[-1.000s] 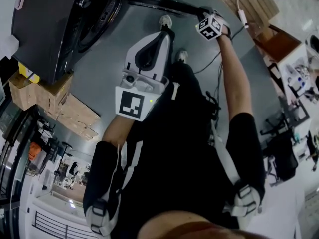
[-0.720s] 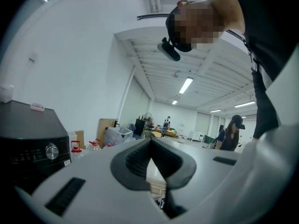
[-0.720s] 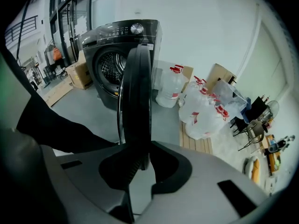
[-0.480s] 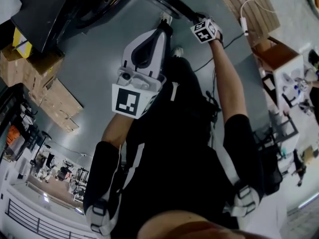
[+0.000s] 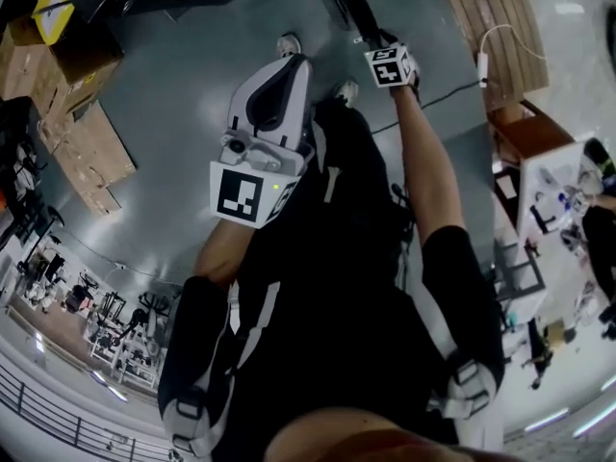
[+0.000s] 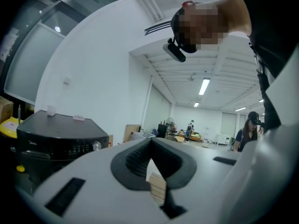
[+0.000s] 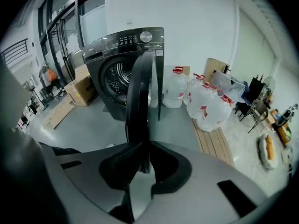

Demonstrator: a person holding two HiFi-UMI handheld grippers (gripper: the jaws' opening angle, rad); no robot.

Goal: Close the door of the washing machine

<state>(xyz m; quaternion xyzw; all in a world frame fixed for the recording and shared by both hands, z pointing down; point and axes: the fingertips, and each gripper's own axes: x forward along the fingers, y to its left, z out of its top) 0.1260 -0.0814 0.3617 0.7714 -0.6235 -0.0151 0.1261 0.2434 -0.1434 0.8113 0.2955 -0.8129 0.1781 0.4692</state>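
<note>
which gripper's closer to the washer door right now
Right. The right gripper has its jaws clamped on the edge of the door. The left gripper, jaws together and empty, is held off to the door's side, not touching it.

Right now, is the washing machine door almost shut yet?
Not yet. Done: the right gripper grips the door by its edge. In hand: the door stands wide open, with the drum showing behind it. Left: swing it closed against the washing machine. The left gripper is shut and empty.
</note>
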